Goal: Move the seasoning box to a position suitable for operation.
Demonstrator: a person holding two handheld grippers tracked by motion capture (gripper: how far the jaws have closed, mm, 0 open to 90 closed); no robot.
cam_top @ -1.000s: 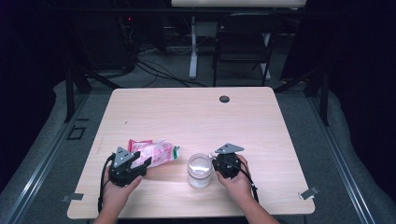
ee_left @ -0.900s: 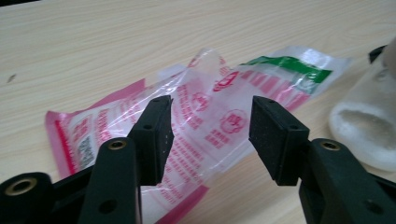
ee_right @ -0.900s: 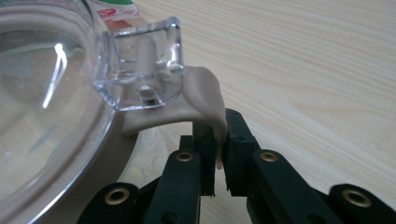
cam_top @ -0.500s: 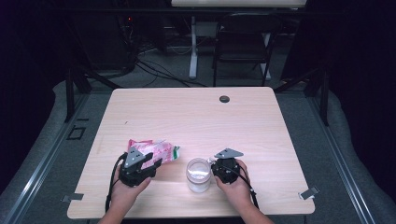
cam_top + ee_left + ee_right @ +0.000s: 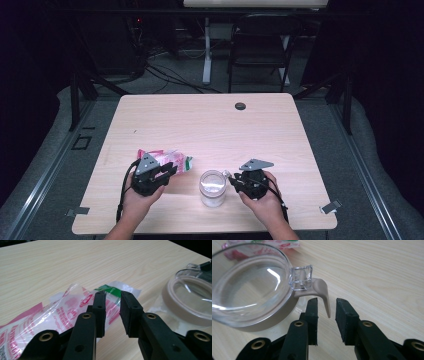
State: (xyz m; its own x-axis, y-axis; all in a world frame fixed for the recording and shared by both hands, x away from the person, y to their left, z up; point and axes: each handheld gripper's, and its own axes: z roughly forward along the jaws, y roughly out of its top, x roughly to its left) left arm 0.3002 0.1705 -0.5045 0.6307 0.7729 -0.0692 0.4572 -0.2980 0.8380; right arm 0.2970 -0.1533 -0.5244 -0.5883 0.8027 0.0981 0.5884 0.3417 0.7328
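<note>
Clear jar (image 5: pixel 212 188) w/ beige-rimmed lid is seen near the table's (image 5: pixel 210 125) front edge, between both grippers; snack bag (image 5: pixel 167 161) lies just left of it. Right gripper (image 5: pixel 326 307) is held w/ jaws narrowly parted around the lid's beige latch tab (image 5: pixel 323 293), nothing pinched yet. Left gripper (image 5: pixel 113 303) is poised over the bag's green end, jaws a narrow gap apart, empty. Risk: if the tab is pulled while the jar isn't braced, the jar could be tipped or dragged; the thin tab may also slip out.
</note>
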